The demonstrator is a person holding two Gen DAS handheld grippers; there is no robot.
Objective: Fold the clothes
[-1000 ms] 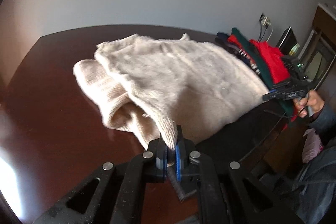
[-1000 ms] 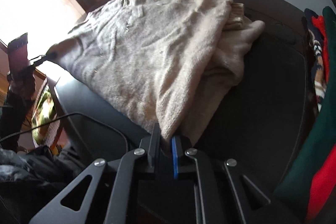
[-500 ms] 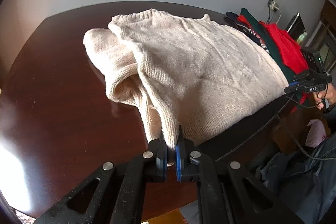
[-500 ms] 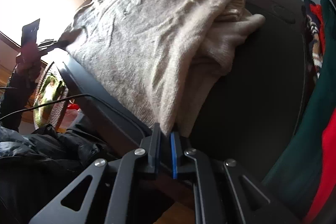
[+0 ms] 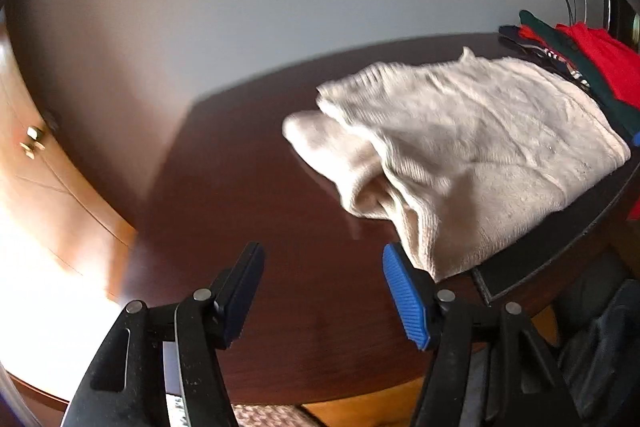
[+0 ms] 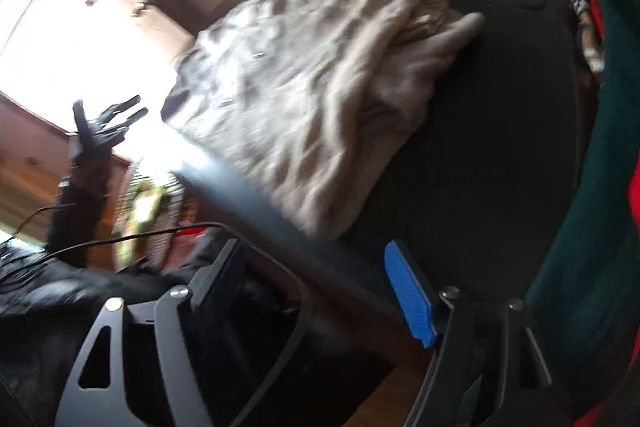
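One beige sweater (image 5: 472, 131); two hand-held grippers (image 5: 323, 291); one table (image 5: 248, 211).

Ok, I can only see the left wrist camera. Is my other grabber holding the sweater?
Observer: No. The right gripper is open, with nothing between its fingers.
Operator: Is the sweater close to it?
Observer: The beige sweater lies just ahead of it on the table, not touching the fingers.
Operator: Can you see my left grabber from there?
Observer: Yes. The left gripper is off to the sweater's left, open and touching nothing.
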